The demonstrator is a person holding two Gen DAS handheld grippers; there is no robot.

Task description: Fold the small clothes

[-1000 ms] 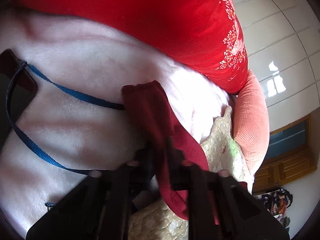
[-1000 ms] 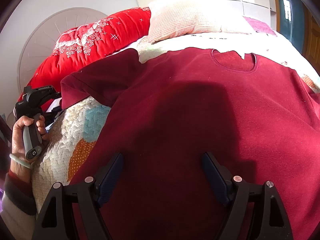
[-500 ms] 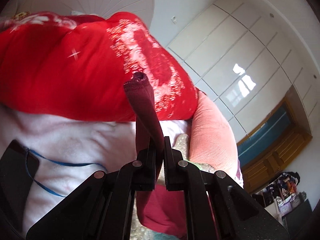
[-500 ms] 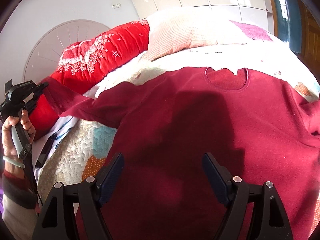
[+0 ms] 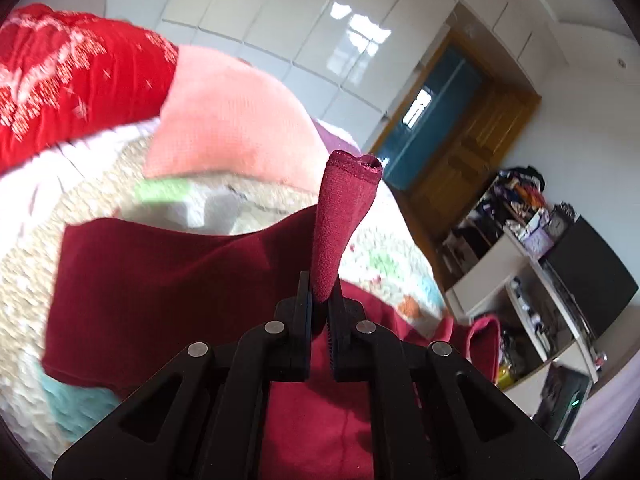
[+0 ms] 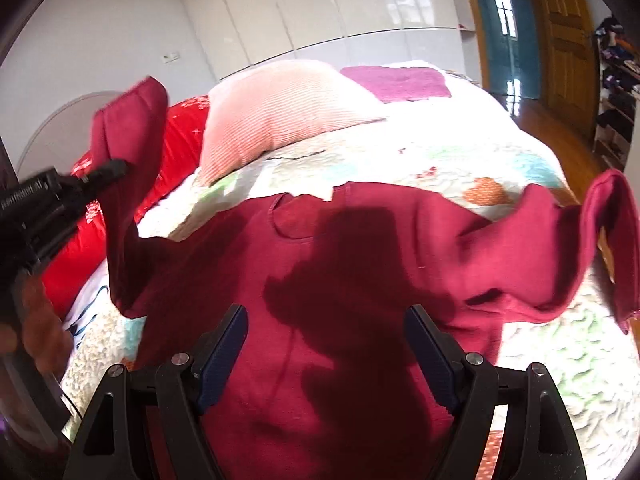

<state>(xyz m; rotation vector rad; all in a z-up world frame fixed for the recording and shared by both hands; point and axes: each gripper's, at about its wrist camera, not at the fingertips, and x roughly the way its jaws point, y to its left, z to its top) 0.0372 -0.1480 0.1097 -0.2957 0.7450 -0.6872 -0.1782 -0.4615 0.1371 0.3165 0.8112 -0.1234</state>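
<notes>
Item: dark red sweater (image 6: 360, 280), spread front-up on the patchwork quilt (image 6: 460, 160) of a bed, neckline toward the far side.

Change since a second ago: the left sleeve (image 5: 340, 220), then draped low over the pale blanket, is now lifted clear of the bed, its cuff standing upright above the fingers. The left gripper has swung from facing the red duvet to facing across the bed toward the room. The right gripper has risen slightly; more of the quilt now shows beyond the neckline.

Left gripper (image 5: 319, 296): clenched on the sleeve just below the cuff, fabric pinched between both pads.

Right gripper (image 6: 326, 340): released, fingers spread wide, hovering above the lower body of the sweater; whether it touches the cloth cannot be told.

Left wrist view only: wooden door (image 5: 472, 136), cluttered shelves (image 5: 532, 248) on the right, open end of the cuff.

Right wrist view only: the left gripper (image 6: 108, 170) from the side at the far left, sleeve hanging from it; the right sleeve (image 6: 612, 240) rumpled and curled up at the right bed edge; neckline; purple cloth (image 6: 396, 82) at the far side.

Both views: pink pillow (image 6: 280, 108), red duvet (image 5: 76, 80), white cupboards (image 6: 340, 4).
</notes>
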